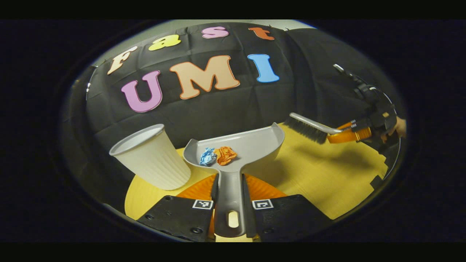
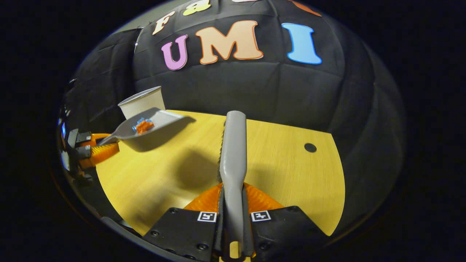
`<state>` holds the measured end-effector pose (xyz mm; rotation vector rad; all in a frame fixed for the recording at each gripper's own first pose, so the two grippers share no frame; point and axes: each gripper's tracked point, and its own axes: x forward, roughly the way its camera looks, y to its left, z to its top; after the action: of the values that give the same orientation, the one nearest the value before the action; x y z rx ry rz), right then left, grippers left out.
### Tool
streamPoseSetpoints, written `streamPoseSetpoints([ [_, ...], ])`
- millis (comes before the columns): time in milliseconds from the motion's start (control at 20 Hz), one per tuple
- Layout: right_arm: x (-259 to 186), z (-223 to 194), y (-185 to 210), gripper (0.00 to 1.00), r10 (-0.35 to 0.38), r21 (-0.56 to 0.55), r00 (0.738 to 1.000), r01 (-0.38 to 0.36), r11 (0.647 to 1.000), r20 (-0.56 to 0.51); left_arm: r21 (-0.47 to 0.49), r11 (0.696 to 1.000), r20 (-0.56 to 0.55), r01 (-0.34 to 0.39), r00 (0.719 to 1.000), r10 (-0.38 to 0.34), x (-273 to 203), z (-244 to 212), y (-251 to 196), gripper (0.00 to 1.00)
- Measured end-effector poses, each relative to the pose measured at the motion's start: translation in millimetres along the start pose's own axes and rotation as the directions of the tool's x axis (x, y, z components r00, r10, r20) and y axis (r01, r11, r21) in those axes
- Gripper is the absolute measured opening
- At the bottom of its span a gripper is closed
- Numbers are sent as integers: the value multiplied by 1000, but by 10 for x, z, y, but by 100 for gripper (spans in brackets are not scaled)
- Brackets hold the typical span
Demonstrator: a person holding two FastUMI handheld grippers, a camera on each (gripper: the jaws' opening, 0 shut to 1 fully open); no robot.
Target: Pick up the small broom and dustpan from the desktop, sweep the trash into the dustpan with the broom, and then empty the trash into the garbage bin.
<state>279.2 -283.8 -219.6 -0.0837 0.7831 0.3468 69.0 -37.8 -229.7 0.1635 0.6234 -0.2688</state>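
- In the left gripper view, a ribbed off-white plastic garbage bin (image 1: 151, 156), shaped like a cup and tilted in this view, stands on the yellow wooden desktop (image 1: 327, 174) at about nine o'clock from the dustpan.
- The grey plastic dustpan (image 1: 236, 149) sits at centre, lifted off the desktop, its handle running toward six o'clock between the fingers of the left gripper (image 1: 230, 198), which are closed against both sides of the handle.
- Inside the pan lie a crumpled blue paper scrap (image 1: 207, 156) and, touching it at three o'clock, a crumpled orange paper scrap (image 1: 225, 154).
- At two o'clock from the pan, the small grey broom with dark bristles (image 1: 309, 128) hangs above the desktop, well apart from the pan, held by the right gripper (image 1: 351, 133).
- In the right gripper view, the bin (image 2: 142, 102) stands at ten o'clock, with the loaded dustpan (image 2: 149, 127) just in front of it, carried by the left gripper (image 2: 96, 147).
- At centre, the broom (image 2: 233, 145) points toward twelve o'clock, its handle clamped between the right gripper (image 2: 233, 214) fingers.
- A small dark hole (image 2: 310, 147) marks the desktop at two o'clock.
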Motion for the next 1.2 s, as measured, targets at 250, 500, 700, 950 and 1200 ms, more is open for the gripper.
streamPoseSetpoints([
  [250, -182, -682, 90, 19, 20, 83, 999, -16, 996, -42, -11, 997, 52, -72, 996, 73, -140, 396, 323, 24],
  [500, -227, -936, 332, 18, 45, 96, 996, -38, 995, -73, 77, 975, 85, -208, 976, 202, -148, 659, 994, 24],
  [700, -267, -1058, 466, 18, 63, 99, 995, -55, 994, -82, 162, 934, 69, -317, 948, 310, -110, 687, 1650, 24],
  [950, -226, -1113, 571, 19, 74, 97, 992, -64, 993, -102, 301, 869, 5, -392, 912, 410, -74, 511, 2361, 24],
  [1200, -202, -1213, 659, 19, 91, 89, 987, -80, 993, -132, 475, 786, -2, -397, 892, 452, -55, 482, 2764, 24],
])
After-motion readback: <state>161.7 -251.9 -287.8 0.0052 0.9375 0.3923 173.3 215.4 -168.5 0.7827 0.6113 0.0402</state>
